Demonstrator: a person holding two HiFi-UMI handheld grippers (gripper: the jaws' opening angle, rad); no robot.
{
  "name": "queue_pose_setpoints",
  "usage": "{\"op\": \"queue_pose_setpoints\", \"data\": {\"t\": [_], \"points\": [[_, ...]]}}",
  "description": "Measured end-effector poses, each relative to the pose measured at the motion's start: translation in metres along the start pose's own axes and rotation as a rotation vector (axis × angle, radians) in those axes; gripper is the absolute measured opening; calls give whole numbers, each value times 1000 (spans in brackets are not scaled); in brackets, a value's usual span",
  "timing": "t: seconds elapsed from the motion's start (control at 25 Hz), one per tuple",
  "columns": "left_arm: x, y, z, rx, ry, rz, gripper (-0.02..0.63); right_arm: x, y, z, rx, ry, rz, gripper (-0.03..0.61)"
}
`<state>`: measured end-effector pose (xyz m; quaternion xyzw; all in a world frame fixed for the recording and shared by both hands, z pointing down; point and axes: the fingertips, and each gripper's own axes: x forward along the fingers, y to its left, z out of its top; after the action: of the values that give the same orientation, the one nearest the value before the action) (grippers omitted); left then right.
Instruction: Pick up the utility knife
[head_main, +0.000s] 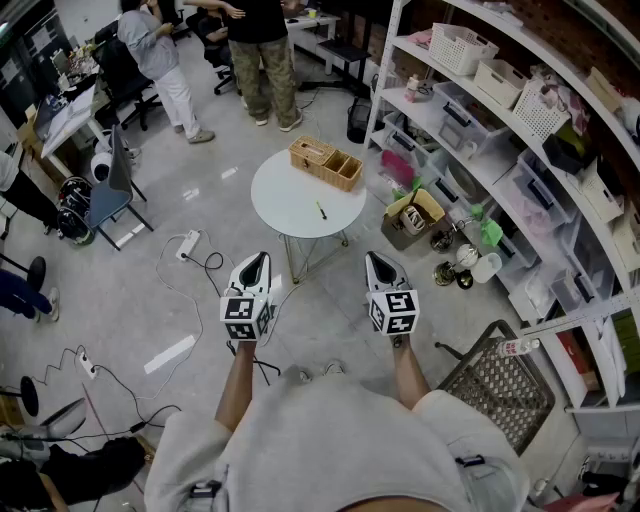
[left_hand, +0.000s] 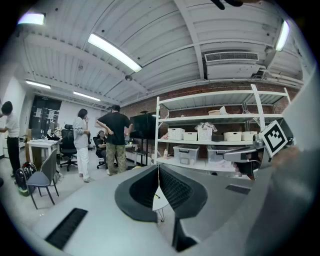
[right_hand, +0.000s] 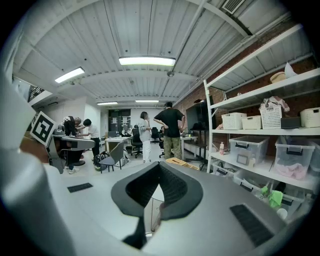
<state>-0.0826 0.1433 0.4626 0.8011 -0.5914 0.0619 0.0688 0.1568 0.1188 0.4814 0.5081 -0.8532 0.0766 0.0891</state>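
A utility knife (head_main: 321, 210) is seen lying on a round white table (head_main: 285, 205) in the middle of the head view, right of the table's centre. Towards the table's upper edge a wooden divided box (head_main: 326, 163) is set, apart from the knife; what its compartments hold cannot be made out. Right of the table, on the floor, an open cardboard box (head_main: 412, 216) is placed, with a round dark-and-pale object inside it. Along the right of the frame, white lattice baskets (head_main: 462, 47) are lined up on the top level of the shelving (head_main: 600, 300), and clear lidded bins (head_main: 455, 118) are kept on the level below; pink material is seen in one bin in the right gripper view. The labels on the bin fronts are too small to be read.

The left gripper (head_main: 255, 259) and the right gripper (head_main: 375, 259) are held below the table in the frame, well apart from the knife. The jaws of each are closed together, with nothing between them. Black-and-white square markers are borne on each gripper's cube.
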Motion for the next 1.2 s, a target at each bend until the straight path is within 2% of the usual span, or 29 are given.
{"op": "queue_pose_setpoints", "data": {"t": [0.56,1.2], "points": [[8,-2,-4,-3,9,6,23,9,-9,0,16,-5,7,31],[34,-32,-4,7,12,38,23,14,-43,-11,16,3,48,32]]}}
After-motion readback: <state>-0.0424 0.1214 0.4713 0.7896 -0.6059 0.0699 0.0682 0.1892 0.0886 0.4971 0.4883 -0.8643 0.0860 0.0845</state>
